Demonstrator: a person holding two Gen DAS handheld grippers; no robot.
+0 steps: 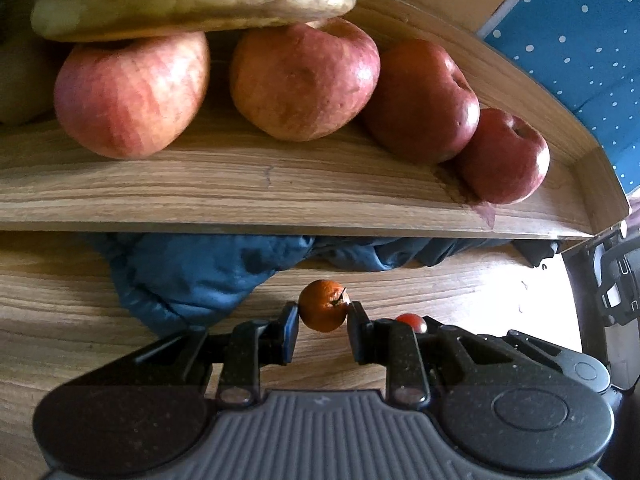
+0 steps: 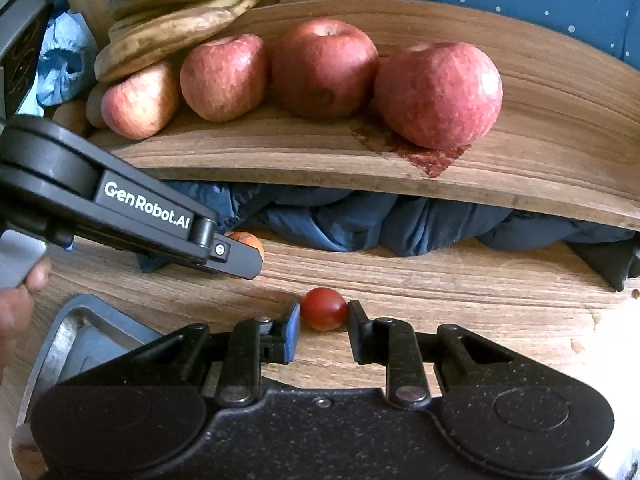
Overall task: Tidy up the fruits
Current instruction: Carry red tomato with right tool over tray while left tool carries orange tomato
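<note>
Tangerine [image 1: 324, 306] gripped in left claw [image 1: 323, 330]; right claw [image 2: 324, 330], tilted downward, grips tomato [image 2: 324, 308].

A wood-grain bench [image 2: 440, 280] fills the lower half of both views. On it, low in the centre of the right wrist view, lies a small red tomato [image 2: 324, 309]; left of centre sits a small orange mandarin [image 2: 252, 240], mostly hidden. A crumpled blue cloth [image 2: 360, 216] lies across the middle, tucked under a raised wooden shelf [image 2: 560, 120]. A metal tray [image 2: 80, 328] rests at the lower left. Along the shelf stand four red apples [image 2: 438, 94] in a row, with a dark red stain [image 2: 432, 156] beneath the rightmost. At the upper left, browned bananas [image 2: 168, 32] are stacked, leaning on the leftmost apple.
</note>
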